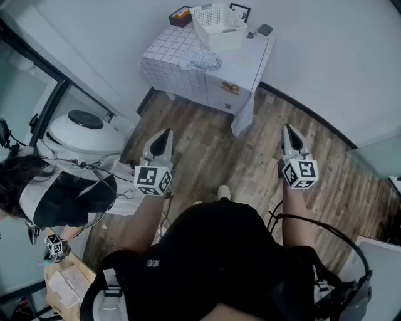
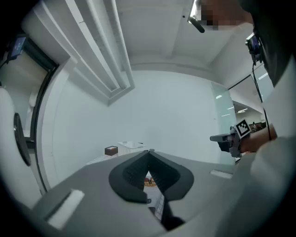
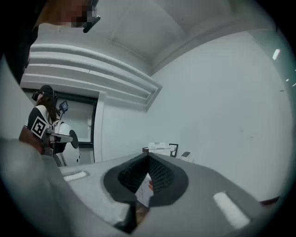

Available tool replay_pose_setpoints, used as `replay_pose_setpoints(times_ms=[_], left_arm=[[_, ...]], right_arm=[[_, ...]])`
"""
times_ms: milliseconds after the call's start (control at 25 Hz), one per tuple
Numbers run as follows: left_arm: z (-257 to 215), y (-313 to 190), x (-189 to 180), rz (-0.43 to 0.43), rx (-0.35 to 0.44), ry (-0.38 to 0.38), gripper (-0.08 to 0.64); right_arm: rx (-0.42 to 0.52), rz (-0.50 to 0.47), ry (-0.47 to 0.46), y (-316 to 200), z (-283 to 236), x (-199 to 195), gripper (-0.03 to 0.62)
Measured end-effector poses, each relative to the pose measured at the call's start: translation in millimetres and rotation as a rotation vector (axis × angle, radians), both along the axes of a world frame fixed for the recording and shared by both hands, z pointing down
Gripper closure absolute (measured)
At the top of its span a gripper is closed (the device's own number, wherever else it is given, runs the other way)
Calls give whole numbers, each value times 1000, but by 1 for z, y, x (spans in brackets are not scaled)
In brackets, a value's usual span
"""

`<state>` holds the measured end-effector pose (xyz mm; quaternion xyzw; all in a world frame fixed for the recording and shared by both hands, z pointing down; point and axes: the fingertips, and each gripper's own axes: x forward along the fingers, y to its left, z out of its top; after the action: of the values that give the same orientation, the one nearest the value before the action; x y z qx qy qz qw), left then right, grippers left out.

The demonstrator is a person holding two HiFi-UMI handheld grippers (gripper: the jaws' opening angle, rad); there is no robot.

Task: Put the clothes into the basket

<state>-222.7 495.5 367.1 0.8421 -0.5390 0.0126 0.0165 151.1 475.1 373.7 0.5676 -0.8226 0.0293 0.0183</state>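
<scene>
A white slatted basket [image 1: 219,25] stands on a small table with a checked cloth [image 1: 182,72] against the far wall. A blue-and-white patterned garment [image 1: 199,59] lies crumpled on the table in front of the basket. My left gripper [image 1: 164,133] and right gripper [image 1: 289,128] hover side by side over the wooden floor, well short of the table. Both are shut and hold nothing. In the left gripper view the shut tips [image 2: 150,151] point toward the distant basket [image 2: 131,147]. The right gripper view shows its tips [image 3: 149,155] shut too, aimed at the same table.
A white round-topped appliance [image 1: 84,131] stands at the left by a glass partition. Another person [image 1: 44,188] stands at the left edge, with a cardboard box [image 1: 66,285] below. A brown box [image 1: 180,15], a picture frame [image 1: 240,10] and a small dark object [image 1: 265,29] share the table.
</scene>
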Motion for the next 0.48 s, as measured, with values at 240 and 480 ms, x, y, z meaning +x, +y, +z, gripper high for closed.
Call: replay_pose_setpoints(times_ms=[240,480], left_arm=[[-8,-27,17,-22,26,1,554],[-9,-52,29,-55,31,-14,554]], right_arm=[[5,9,-18,-24,3,27,591],[8,-49,-62,-56,7,29,591]])
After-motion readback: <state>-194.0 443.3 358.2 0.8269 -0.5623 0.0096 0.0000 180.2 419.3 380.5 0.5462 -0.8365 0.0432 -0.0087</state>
